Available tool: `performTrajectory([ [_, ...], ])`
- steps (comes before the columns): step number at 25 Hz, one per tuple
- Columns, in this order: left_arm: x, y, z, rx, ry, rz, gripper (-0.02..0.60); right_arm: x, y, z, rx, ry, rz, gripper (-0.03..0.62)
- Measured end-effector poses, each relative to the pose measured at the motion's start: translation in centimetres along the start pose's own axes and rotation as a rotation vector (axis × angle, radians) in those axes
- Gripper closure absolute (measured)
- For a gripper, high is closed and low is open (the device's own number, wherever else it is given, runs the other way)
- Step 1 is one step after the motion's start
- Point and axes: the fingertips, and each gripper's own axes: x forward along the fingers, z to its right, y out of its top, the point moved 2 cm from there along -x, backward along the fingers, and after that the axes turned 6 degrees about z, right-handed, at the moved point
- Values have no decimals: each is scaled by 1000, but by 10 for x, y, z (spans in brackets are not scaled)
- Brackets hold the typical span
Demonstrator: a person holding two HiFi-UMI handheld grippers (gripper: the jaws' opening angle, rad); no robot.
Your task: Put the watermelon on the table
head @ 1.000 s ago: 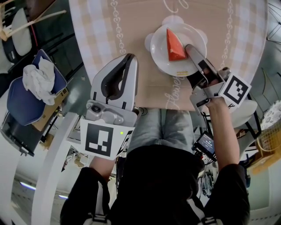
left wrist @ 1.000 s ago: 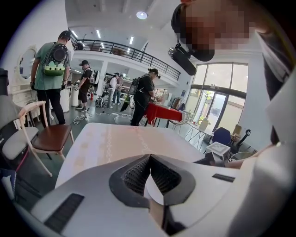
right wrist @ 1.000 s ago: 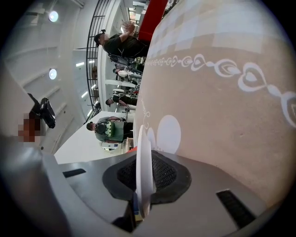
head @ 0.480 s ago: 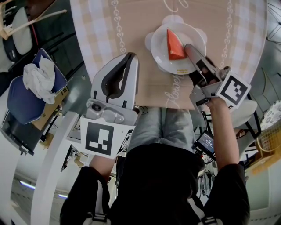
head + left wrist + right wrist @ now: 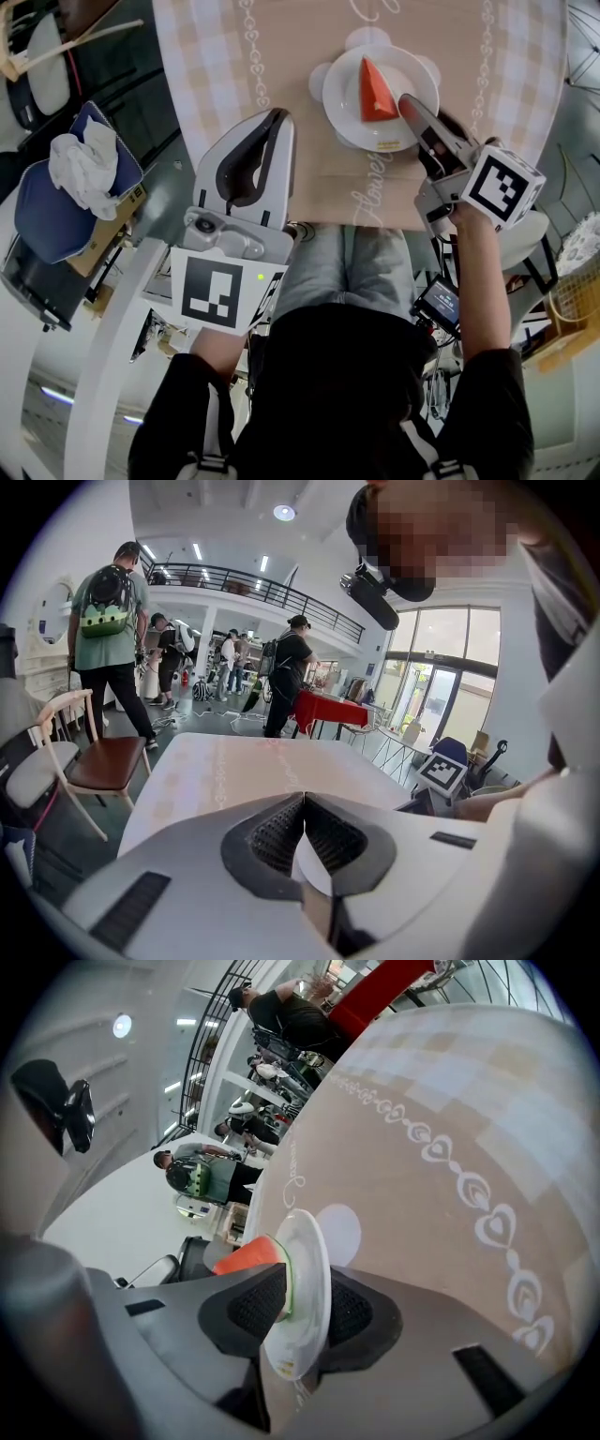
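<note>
The wedge of watermelon (image 5: pixel 375 91), red with a thin green rind, lies on a white plate (image 5: pixel 345 105) in the upper middle of the head view, over the table (image 5: pixel 202 66) and its beige checked tablecloth (image 5: pixel 291 56). The right gripper (image 5: pixel 410 103) reaches in from the lower right and is clamped on the plate's near rim; its own view shows one jaw above the rim and one below, with the rind end of the wedge just beside the upper pad. The plate sits over a pale scalloped patch printed on the tablecloth (whether it rests on the tablecloth or hangs just off it cannot be told). The left gripper (image 5: pixel 279 122) is left of centre, well apart from the plate, over the table's near edge, its jaws pressed together with nothing between them. At the far left of the head view, a blue chair (image 5: pixel 33 220) carries a crumpled white cloth (image 5: pixel 84 167).
</note>
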Motion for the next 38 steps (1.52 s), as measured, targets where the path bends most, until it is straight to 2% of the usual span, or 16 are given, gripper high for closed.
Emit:
performTrajectory([
  [4,-2,0,2,0,-1,0,568,-6,1,4,-10,-22,-11,480],
  [10,-2,0,5,2,-11,11,568,-12,5,7,-11,-2,-22,480],
  [20,-7,-2,11,12,-13,2,568,-35,11,15,-55,-74,14,480],
  [24,-10,5,15,21,-14,11,568,-43,13,11,-121,-109,32,486],
  [29,-15,24,21,43,-14,35,569,-55,23,-11,-191,-116,71,504],
  [32,-23,40,26,58,-18,56,568,-68,28,-34,-283,-132,95,528],
  [38,-40,76,47,97,-39,77,568,-95,32,-90,-366,-79,136,566],
])
